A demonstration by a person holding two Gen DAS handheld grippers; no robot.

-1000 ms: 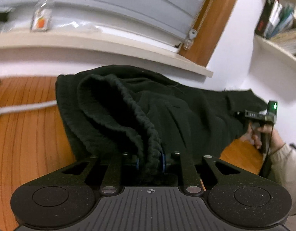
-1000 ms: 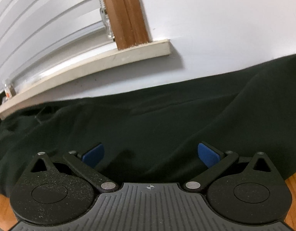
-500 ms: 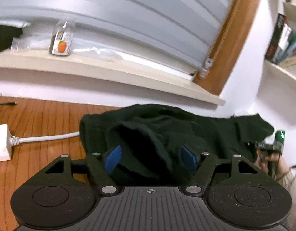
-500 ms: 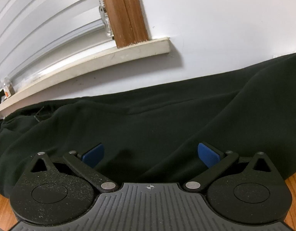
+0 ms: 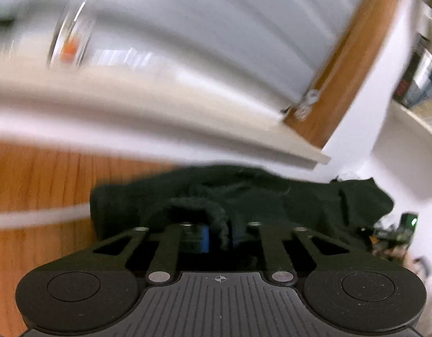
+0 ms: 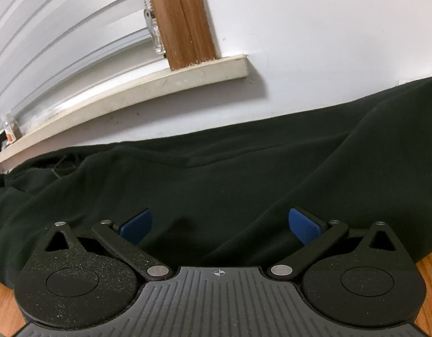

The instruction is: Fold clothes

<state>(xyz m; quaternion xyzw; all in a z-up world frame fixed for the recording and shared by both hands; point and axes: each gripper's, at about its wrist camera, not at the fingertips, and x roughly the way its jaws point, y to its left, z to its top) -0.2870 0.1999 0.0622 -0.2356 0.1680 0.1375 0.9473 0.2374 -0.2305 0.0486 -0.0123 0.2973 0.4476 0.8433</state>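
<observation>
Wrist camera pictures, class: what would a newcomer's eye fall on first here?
The black garment, spread wide over the wooden table below the windowsill. Next, the left claw, shut on the garment's ribbed hem, while the right claw sits open over the cloth, blue pads apart.

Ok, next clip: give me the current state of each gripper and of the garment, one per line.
left gripper: shut on a ribbed edge of the black garment.
right gripper: open, blue pads spread wide over the cloth, gripping nothing.
black garment: spread rumpled along the wall on the wooden table, not yet folded.
</observation>
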